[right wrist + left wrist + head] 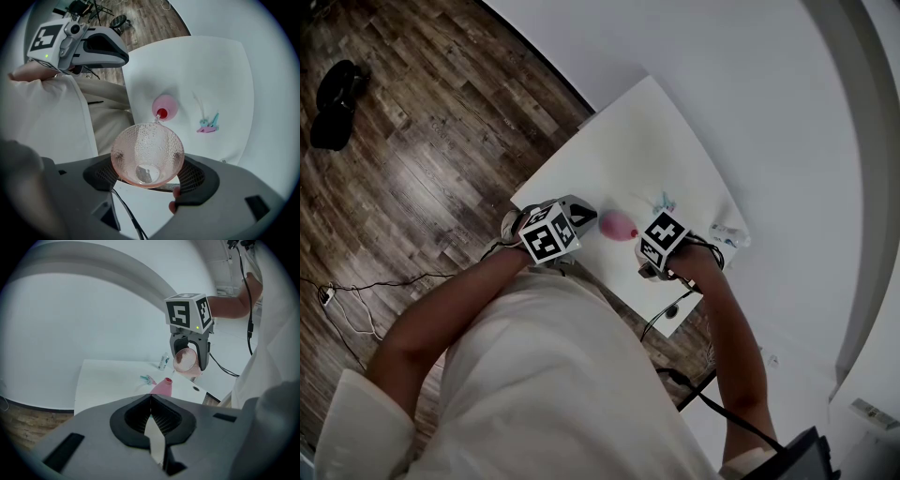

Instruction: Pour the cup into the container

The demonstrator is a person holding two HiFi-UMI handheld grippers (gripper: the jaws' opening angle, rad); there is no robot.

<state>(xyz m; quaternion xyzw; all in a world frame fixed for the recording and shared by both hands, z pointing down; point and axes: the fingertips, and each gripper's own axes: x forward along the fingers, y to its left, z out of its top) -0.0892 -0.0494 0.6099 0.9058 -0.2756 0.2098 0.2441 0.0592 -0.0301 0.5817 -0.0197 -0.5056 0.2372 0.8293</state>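
A clear pink dimpled cup [146, 152] is tilted forward, with my right gripper [149, 171] shut on it. From the cup's lip a thin stream runs into the red mouth of the pink container [165, 108], which stands on the white table [220, 75]. The left gripper view shows the same cup [184, 358] above and just right of the container [163, 387]. My left gripper [150, 401] is shut on nothing and hovers left of the container [619, 225]. In the head view the right gripper [649, 255] is close by the container's right side.
A teal and pink clip [208, 125] lies on the table beyond the container. A small bottle [163, 361] stands near the table's far edge. A white wall borders the table. Cables [675, 305] hang off the near edge; a dark object [336, 101] lies on the wood floor.
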